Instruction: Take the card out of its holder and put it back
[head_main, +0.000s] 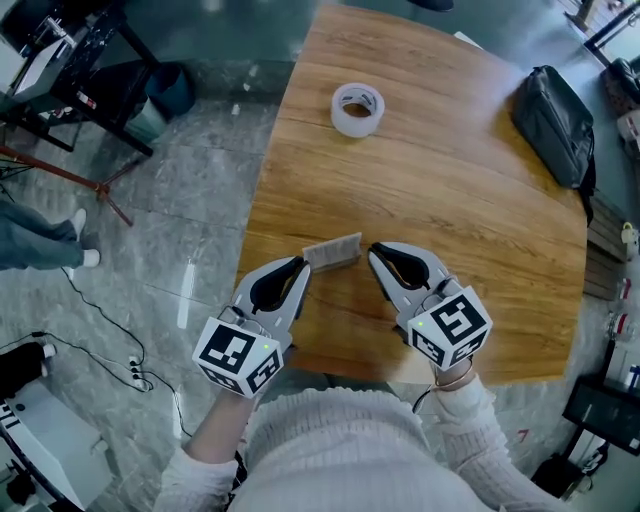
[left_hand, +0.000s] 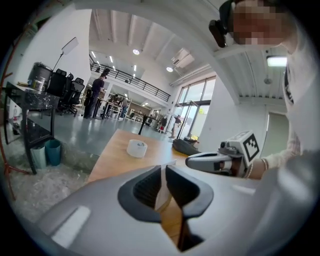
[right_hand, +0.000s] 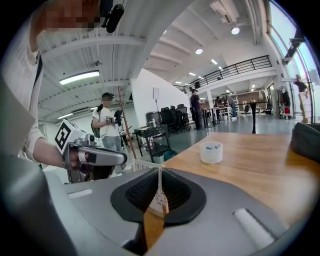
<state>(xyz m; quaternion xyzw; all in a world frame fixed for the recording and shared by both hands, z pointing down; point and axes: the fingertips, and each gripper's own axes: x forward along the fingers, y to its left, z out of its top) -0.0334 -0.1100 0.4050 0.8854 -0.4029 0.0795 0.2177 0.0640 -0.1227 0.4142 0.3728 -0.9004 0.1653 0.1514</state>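
Pinching thin printed card (right_hand: 160, 202) edge-on in right gripper (head_main: 374, 252), with jaws nearly closed and pads flat on both faces. Clamping opp. end of pale holder (head_main: 332, 251) in left gripper (head_main: 303, 266), with jaws set to a narrow slot, prob. to brace holder vs. pull. Facing tip to tip, prob. to keep force along holder axis. Working over near part of wooden table (head_main: 450, 200). Unable to tell how far card sits inside holder. Keeping tape roll (head_main: 357, 109) & bag (head_main: 553, 125) well apart, no obstruction
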